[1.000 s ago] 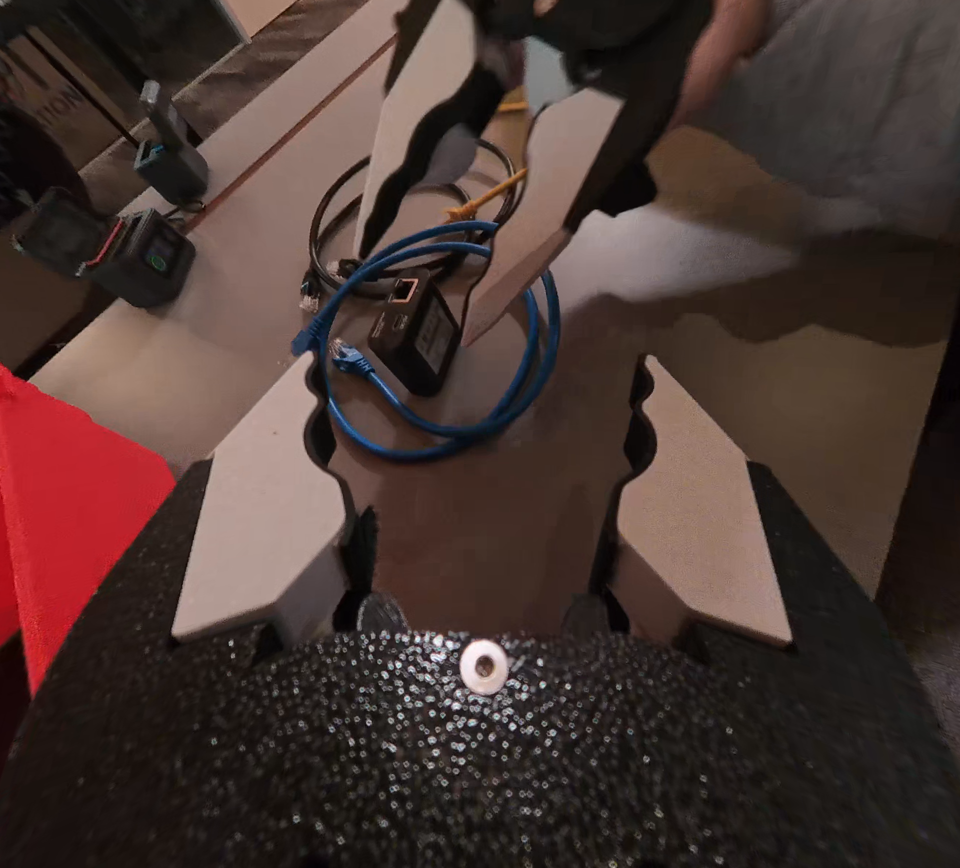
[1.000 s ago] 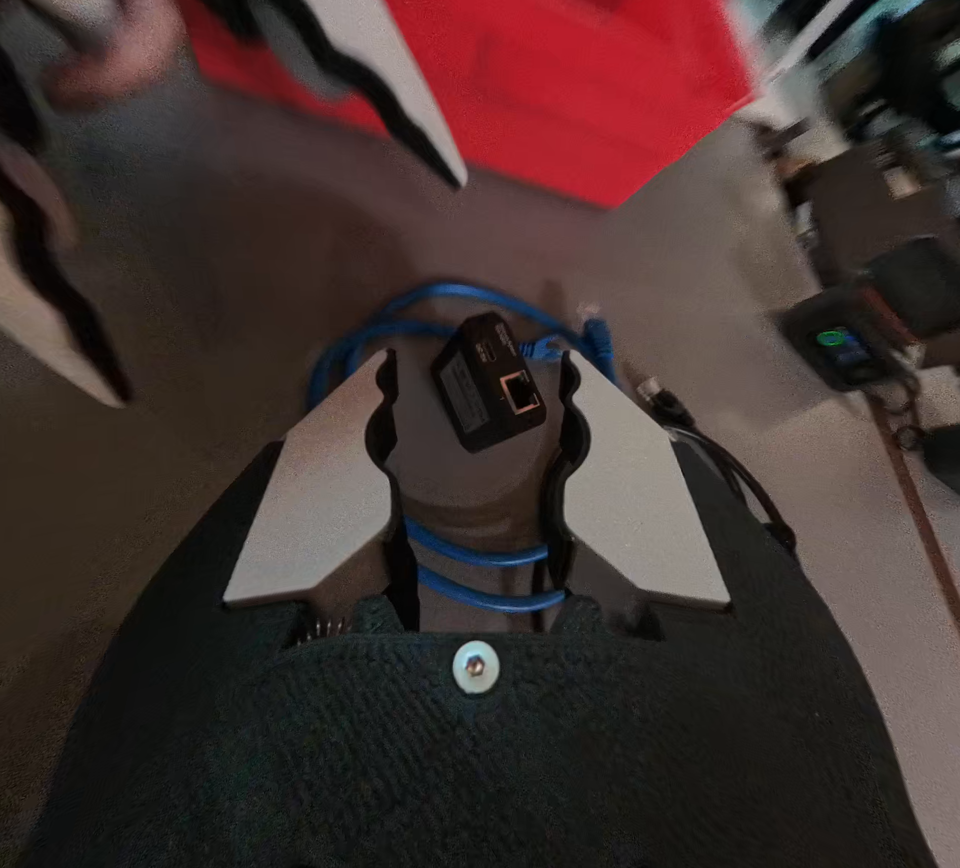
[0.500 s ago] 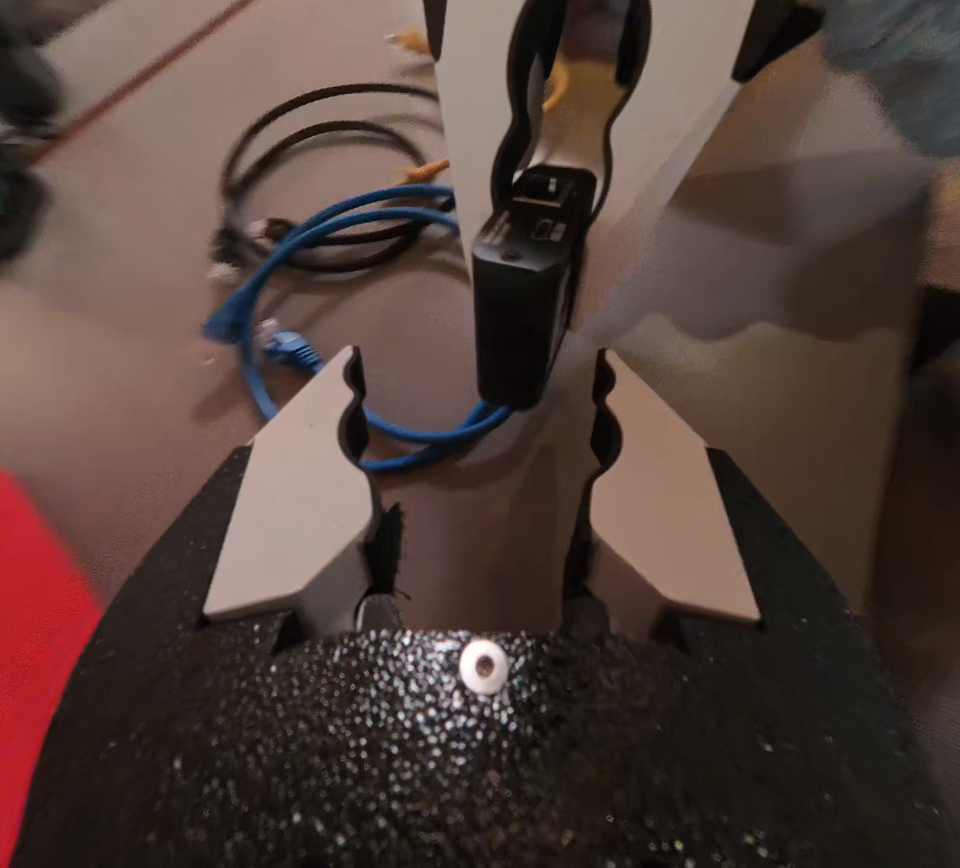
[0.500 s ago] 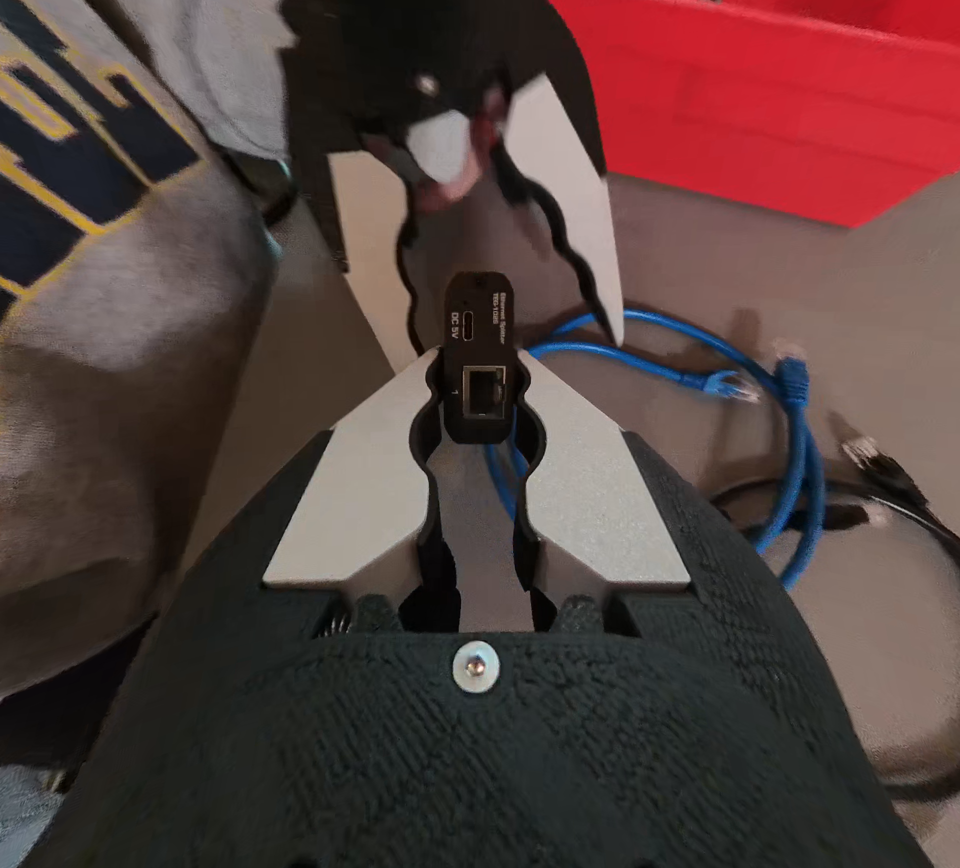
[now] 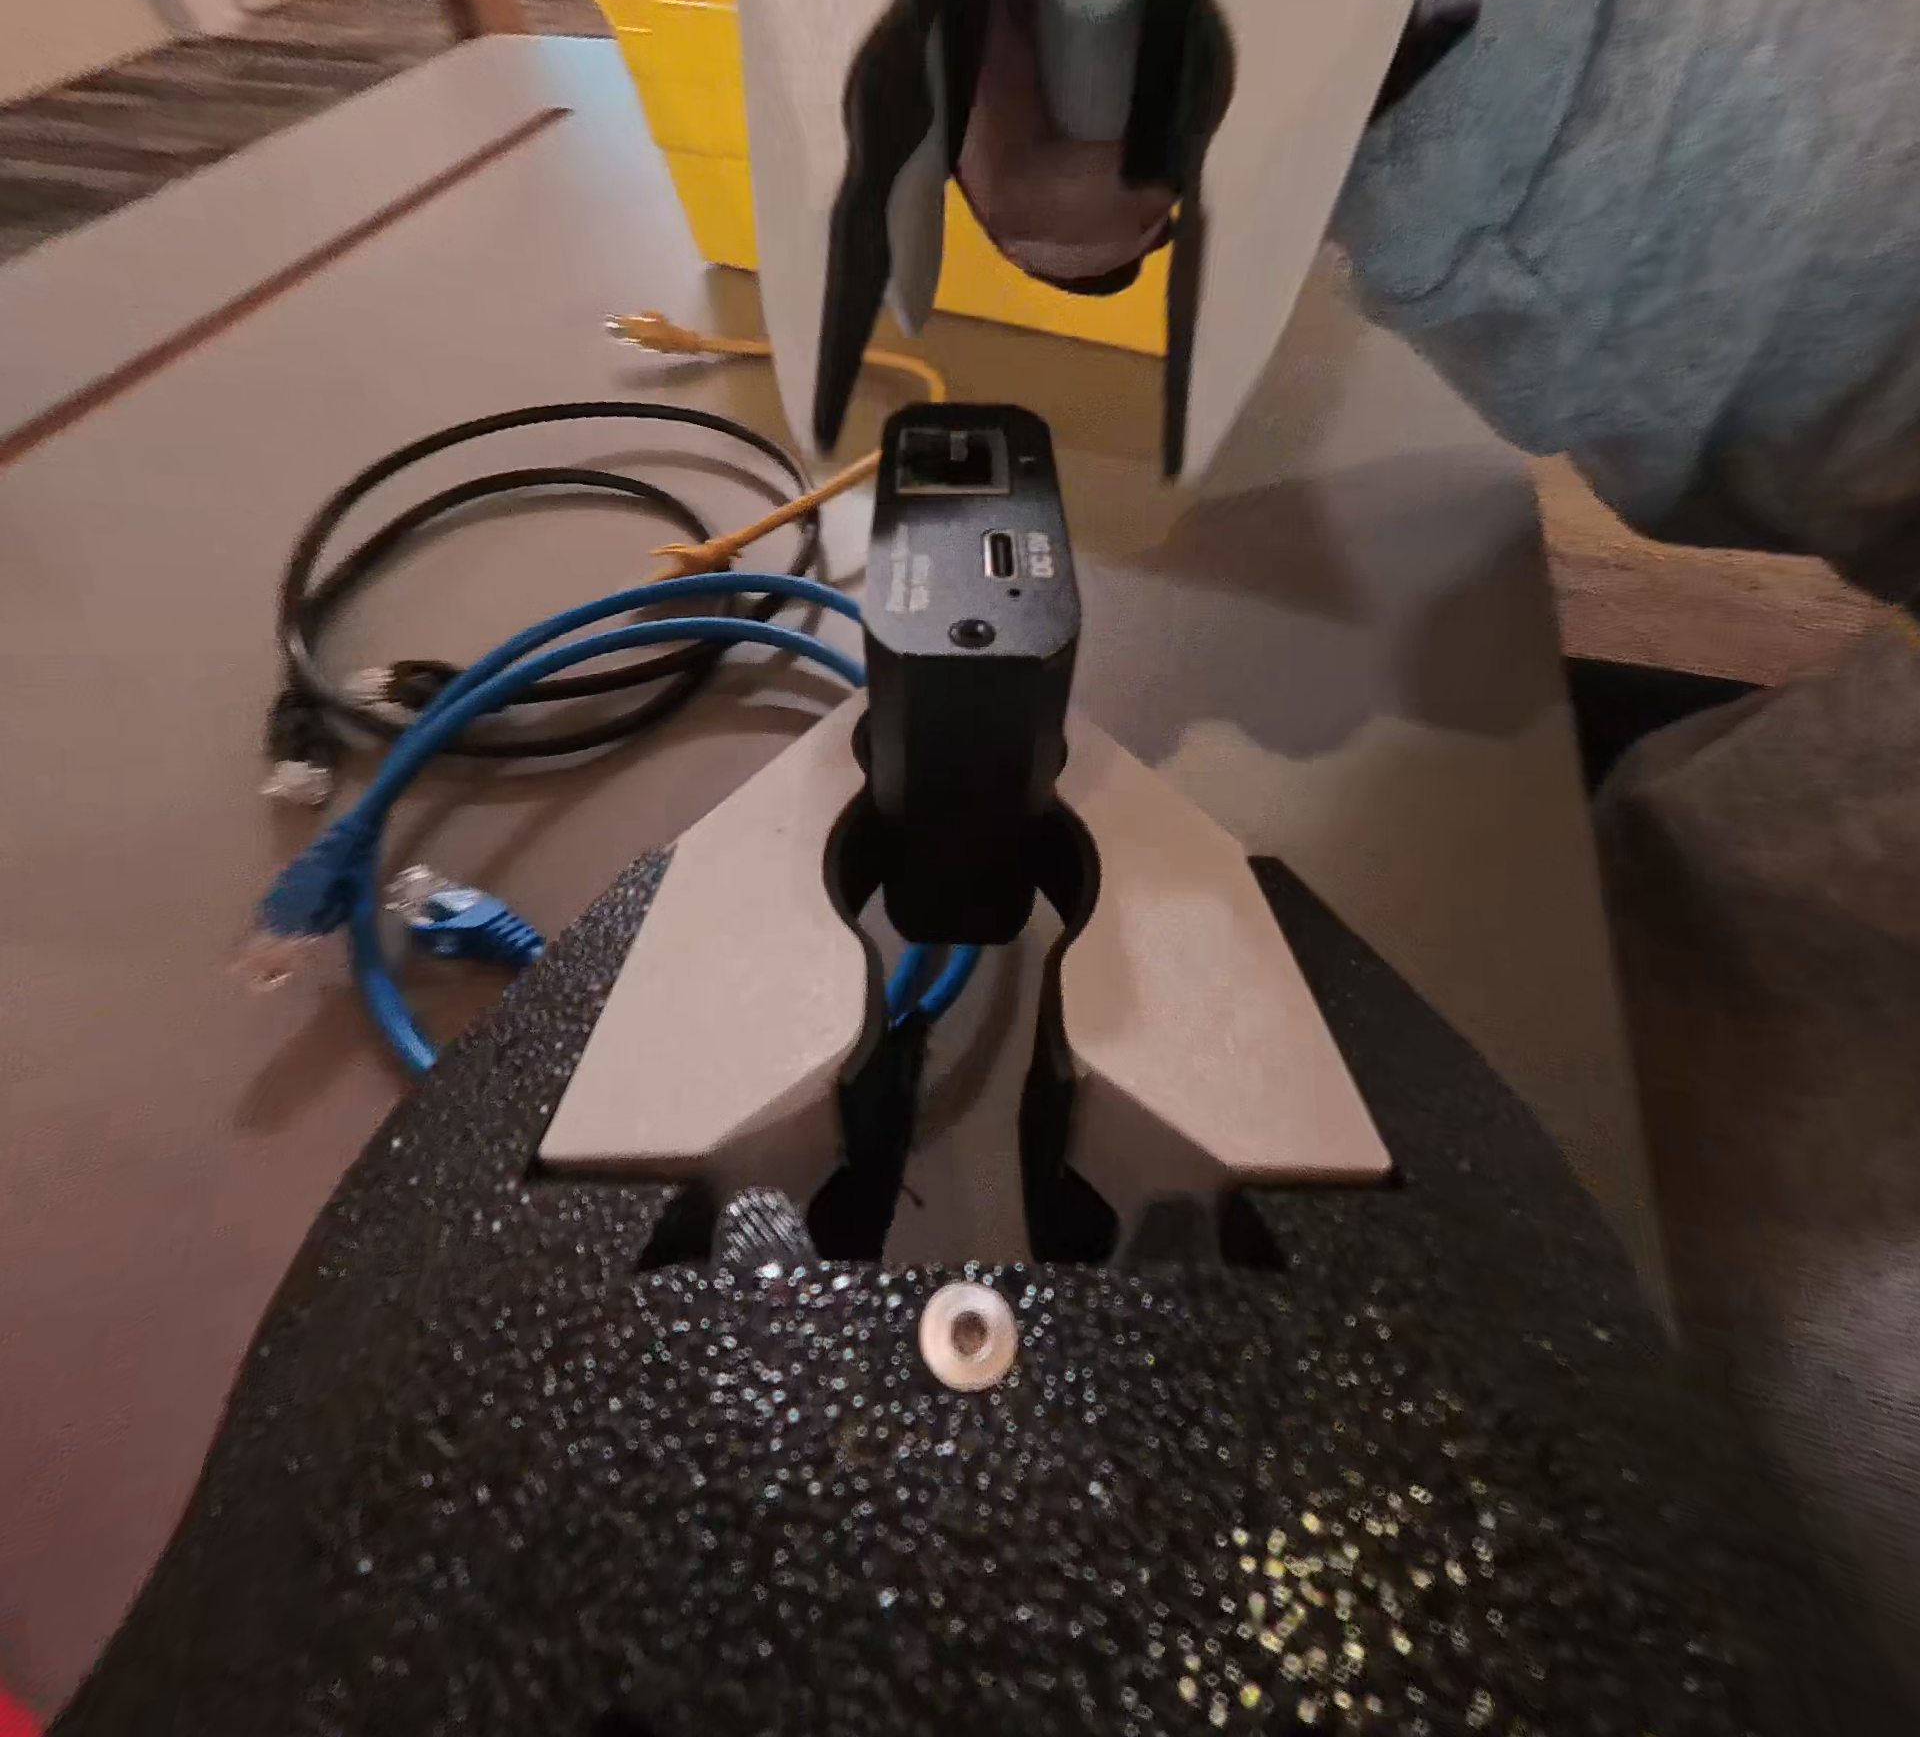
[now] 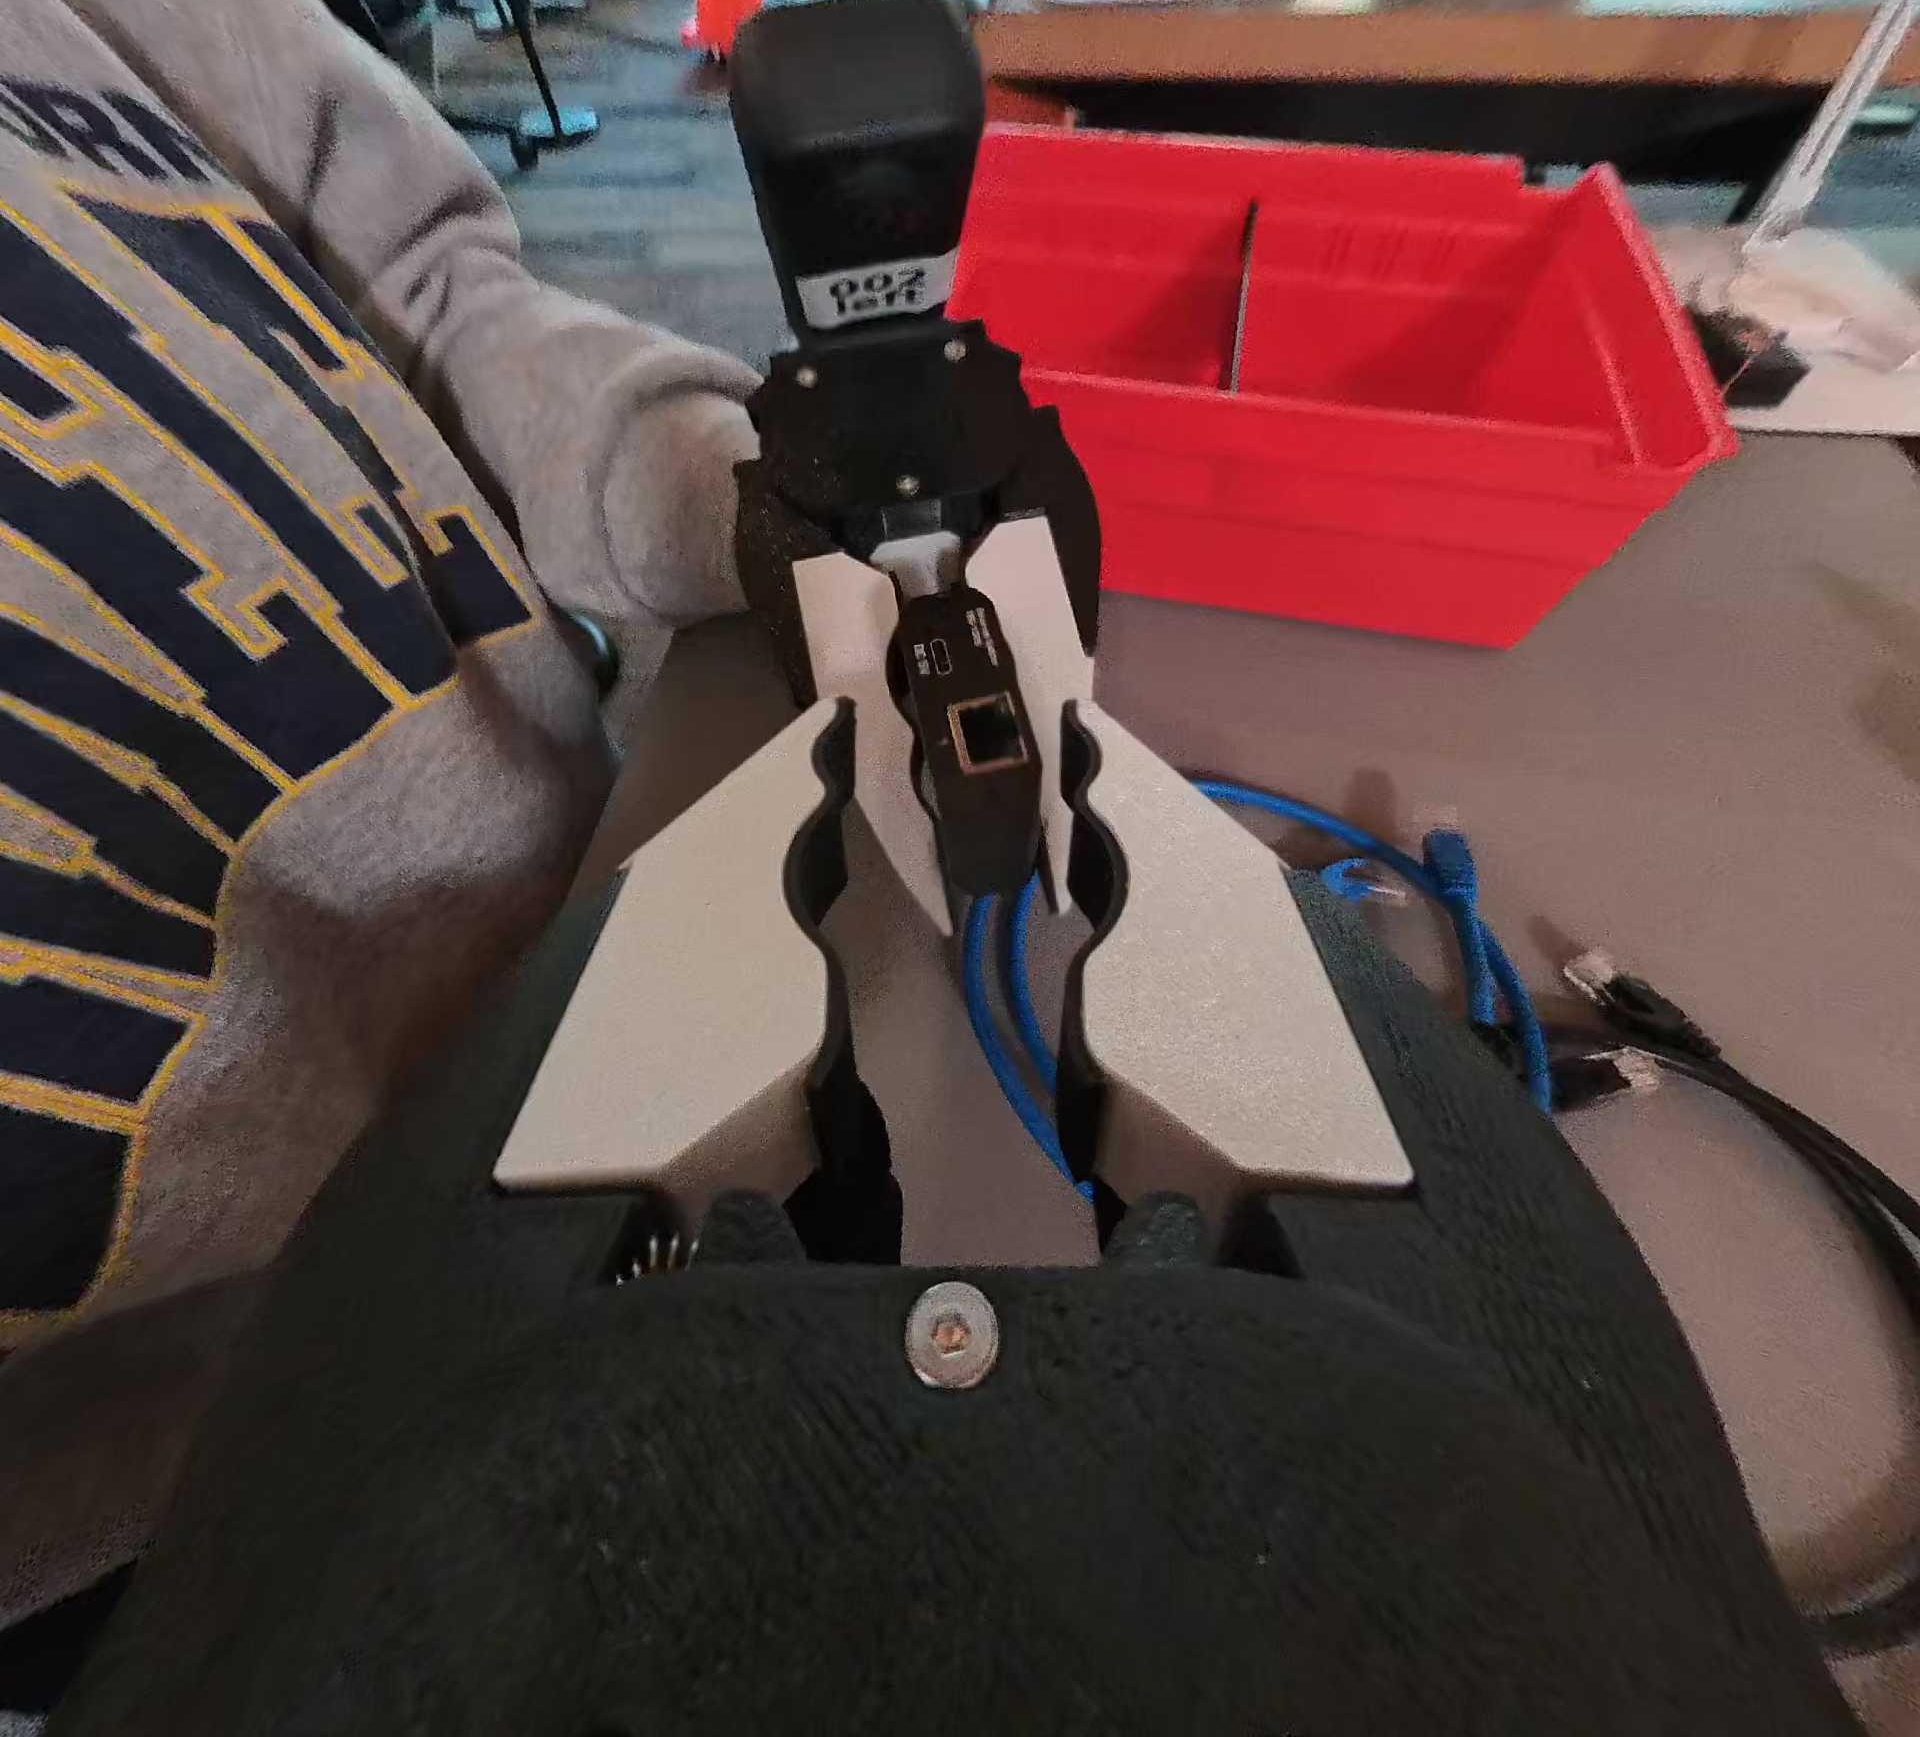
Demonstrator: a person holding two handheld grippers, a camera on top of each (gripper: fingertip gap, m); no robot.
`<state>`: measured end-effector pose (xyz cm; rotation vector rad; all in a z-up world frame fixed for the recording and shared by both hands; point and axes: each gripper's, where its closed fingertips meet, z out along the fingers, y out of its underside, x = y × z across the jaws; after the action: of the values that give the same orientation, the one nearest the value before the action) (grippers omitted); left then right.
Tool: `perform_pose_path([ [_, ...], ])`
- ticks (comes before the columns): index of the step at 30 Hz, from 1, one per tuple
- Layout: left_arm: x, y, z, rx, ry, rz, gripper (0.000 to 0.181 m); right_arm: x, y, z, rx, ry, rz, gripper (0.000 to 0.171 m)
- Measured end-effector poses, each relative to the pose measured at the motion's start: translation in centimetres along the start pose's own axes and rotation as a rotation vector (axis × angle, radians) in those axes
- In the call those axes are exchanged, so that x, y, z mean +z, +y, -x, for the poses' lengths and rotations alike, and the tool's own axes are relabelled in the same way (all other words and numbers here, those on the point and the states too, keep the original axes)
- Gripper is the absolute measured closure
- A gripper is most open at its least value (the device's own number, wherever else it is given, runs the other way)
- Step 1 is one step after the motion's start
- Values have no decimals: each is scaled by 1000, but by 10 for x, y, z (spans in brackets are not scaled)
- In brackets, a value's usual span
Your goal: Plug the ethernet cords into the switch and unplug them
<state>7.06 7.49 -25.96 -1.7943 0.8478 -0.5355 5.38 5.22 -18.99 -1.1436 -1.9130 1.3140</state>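
Switch (image 5: pixel 966 648): we pinch it in our left gripper (image 5: pixel 961 814), port facing out for plugging. Right gripper (image 6: pixel 956 814): spread, empty. Blue cord (image 5: pixel 436 752): loose on table (image 5: pixel 156 482).

The left gripper (image 5: pixel 961 742) has a black body with a glittery, speckled grain and a small silver washer-headed screw (image 5: pixel 968 1340) set at its middle, just behind the fingers. Its two fingers (image 5: pixel 727 991) are flat, pale grey wedges with black, wavy inner edges. Seen from the right wrist view, a black camera block (image 6: pixel 857 160) with a white label sits atop it. The right gripper (image 6: pixel 956 731) is matte black with a finer ribbed texture, a silver hex screw (image 6: pixel 951 1340), and matching grey fingers (image 6: pixel 686 991). The person wears a grey sweatshirt (image 6: pixel 208 544) with navy, yellow-edged lettering.
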Motion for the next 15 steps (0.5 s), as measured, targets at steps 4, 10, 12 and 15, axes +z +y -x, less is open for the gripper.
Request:
perform_pose_path([
  [4, -7, 9, 7, 86, -58, 63, 160, 1, 11, 0, -49, 35, 96, 131],
  [10, -2, 22, -8, 243, -21, 182, 158, 16, 22, 12, -249, 92, 302, 134],
  [12, -1, 24, -8, 251, -32, 196, 159, 19, 25, 18, -272, 74, 325, 151],
  [15, -2, 26, -11, 229, 1, 185, 160, 21, 25, 19, -260, 67, 301, 151],
])
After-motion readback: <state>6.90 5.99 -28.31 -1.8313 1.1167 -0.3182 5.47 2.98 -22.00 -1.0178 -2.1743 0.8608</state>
